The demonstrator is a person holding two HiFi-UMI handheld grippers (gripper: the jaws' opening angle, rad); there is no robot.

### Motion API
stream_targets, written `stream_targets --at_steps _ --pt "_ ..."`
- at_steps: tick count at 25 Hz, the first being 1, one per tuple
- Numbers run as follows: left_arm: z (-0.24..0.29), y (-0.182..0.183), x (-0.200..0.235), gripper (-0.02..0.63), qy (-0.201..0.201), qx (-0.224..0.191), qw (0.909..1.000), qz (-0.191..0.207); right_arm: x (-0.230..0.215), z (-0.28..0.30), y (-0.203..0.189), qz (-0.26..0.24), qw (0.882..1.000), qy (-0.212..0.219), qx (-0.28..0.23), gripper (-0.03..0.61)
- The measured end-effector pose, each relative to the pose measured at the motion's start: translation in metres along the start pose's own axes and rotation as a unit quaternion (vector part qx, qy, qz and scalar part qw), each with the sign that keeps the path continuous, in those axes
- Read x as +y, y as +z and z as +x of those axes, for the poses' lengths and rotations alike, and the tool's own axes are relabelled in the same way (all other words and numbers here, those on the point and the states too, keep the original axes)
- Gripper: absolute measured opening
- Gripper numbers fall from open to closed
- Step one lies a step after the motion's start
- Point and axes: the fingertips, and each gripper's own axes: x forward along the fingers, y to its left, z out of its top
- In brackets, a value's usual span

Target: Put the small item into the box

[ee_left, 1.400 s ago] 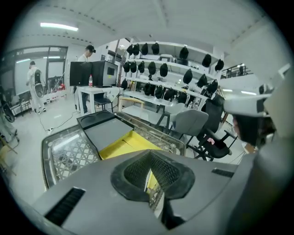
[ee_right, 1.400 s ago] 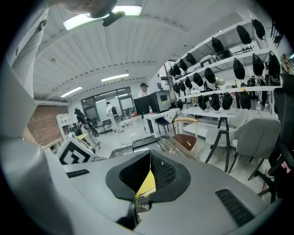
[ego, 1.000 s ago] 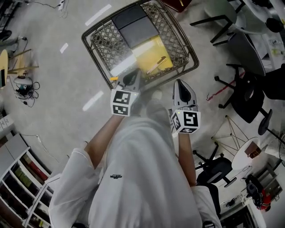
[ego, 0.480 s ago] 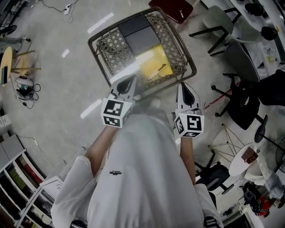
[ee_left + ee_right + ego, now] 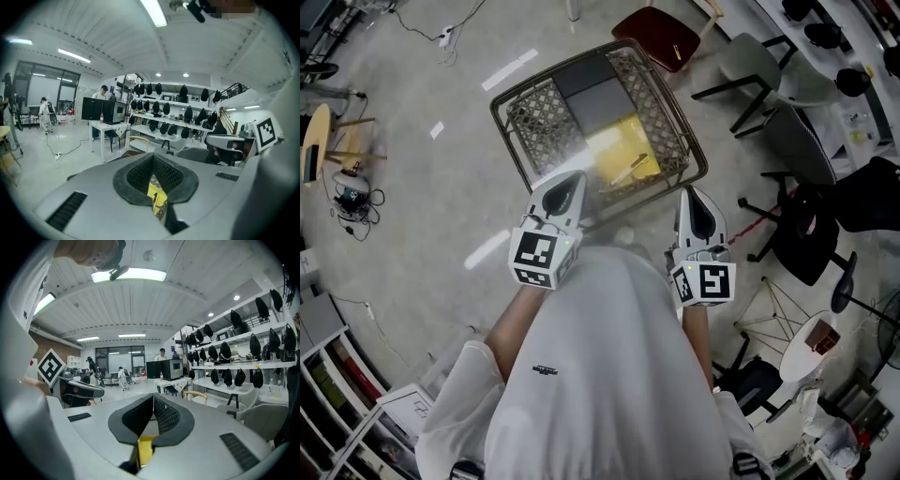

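Note:
A wire-mesh basket (image 5: 508,102) stands on the floor ahead of me in the head view. In it lie a grey box (image 5: 598,89) and a yellow box (image 5: 625,148), and a thin pale item (image 5: 629,169) rests on the yellow one. My left gripper (image 5: 570,180) hovers just short of the basket's near rim, and the right gripper (image 5: 694,199) is beside its near right corner. Both are held close to my chest. In the gripper views, the left gripper (image 5: 153,158) and the right gripper (image 5: 153,397) have their jaws meeting at the tips with nothing between them. Only a strip of yellow shows through the gap at their base.
A red seat (image 5: 657,36) stands behind the basket. Grey and black office chairs (image 5: 811,230) crowd the right side. Cables and a small device (image 5: 352,192) lie on the floor at left, and shelves (image 5: 337,394) fill the lower left corner.
The basket has slid up and away in the head view. Both grippers have drawn back toward my body and now sit lower in the picture. Their jaws stay shut.

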Motion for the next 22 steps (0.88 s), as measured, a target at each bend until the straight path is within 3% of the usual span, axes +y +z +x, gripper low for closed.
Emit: stream_targets --at_steps 8,22 --pt "0.0 0.008 -0.009 0.002 -0.013 -0.011 0.9998 0.012 0.008 0.011 0.01 -0.004 1.0 0.0 -0.016 0.0" --pt "0.002 0.013 -0.018 0.002 -0.031 -0.008 0.9994 0.015 0.002 0.007 0.005 -0.011 1.0 -0.012 0.005 0.0"
